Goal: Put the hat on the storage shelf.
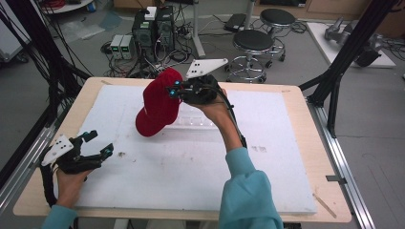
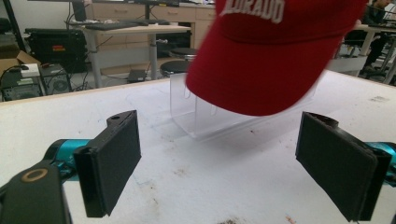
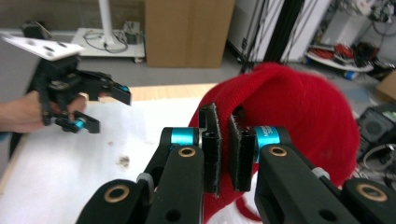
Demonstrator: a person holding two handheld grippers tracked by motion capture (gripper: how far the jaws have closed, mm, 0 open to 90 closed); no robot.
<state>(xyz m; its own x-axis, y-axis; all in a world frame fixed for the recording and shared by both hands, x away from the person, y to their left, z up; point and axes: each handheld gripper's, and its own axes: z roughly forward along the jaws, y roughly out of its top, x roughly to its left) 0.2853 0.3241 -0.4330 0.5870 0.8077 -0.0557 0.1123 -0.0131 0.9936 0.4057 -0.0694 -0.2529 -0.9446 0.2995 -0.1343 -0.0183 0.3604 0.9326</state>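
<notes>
- Left tongs [image 1: 95, 144] are sitting near the desk's near-left corner, jaws spread wide with nothing between them, basically parked just above the white foam sheet [image 1: 162, 176] that covers the desk [image 1: 313, 157].
- From the left gripper view, the two black pads [image 2: 116, 161] frame a gap, and the red cap [image 2: 271, 56] hangs up and ahead of that gap, a bit to its right. So for the left hand the cap is forward and above, well apart, not something it can pinch from where it is.
- Right tongs [image 1: 173, 90] are clenched on the cap. In the right gripper view the two pads [image 3: 211, 149] squeeze a fold of red fabric [image 3: 289, 112] right at the cap's edge.
- The cap is off the desk, held up over the middle-to-far part of it, hanging tilted with the brim [image 1: 145, 125] pointing down toward the near-left and the crown up toward the far edge. That long axis runs roughly far-to-near, angled left.
- Under and just behind the brim there's a clear plastic stand [image 1: 193, 120] on the foam. The brim's low end looks near it, but I can't tell if they touch.
- My read: the right hand is the one on the cap, and whatever comes next depends on that down-left tilt relative to the clear stand.
</notes>
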